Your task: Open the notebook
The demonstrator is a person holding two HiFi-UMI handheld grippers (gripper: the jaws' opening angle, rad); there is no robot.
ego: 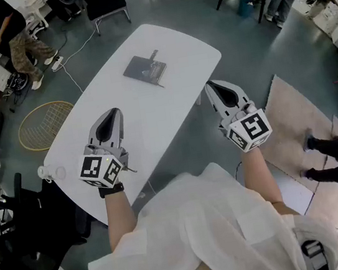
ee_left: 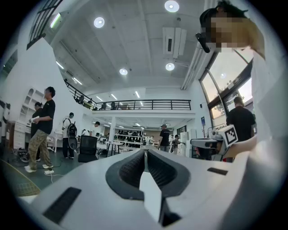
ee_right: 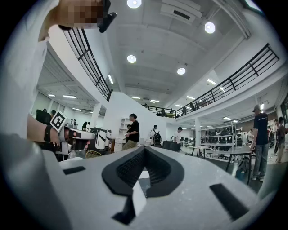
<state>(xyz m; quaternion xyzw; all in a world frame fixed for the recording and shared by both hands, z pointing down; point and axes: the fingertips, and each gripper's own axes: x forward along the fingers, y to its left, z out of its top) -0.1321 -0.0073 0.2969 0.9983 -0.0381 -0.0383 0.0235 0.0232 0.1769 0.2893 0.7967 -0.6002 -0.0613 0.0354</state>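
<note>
- The notebook [ego: 145, 70] is gripped by neither tool: the left gripper [ego: 112, 112] is seen clenched on nothing, held level above the near part of the white table [ego: 155, 127].
- The right gripper [ego: 211, 85] is likewise clenched and empty, held just off the table's right edge.
- Square black-and-white markers are carried on both gripper cubes.
- Bare tabletop is left between and ahead of the grippers.
- The notebook is found lying flat and closed, ahead of both grippers and between them, near the table's far rounded edge; any print on its cover is too small to be read.
</note>
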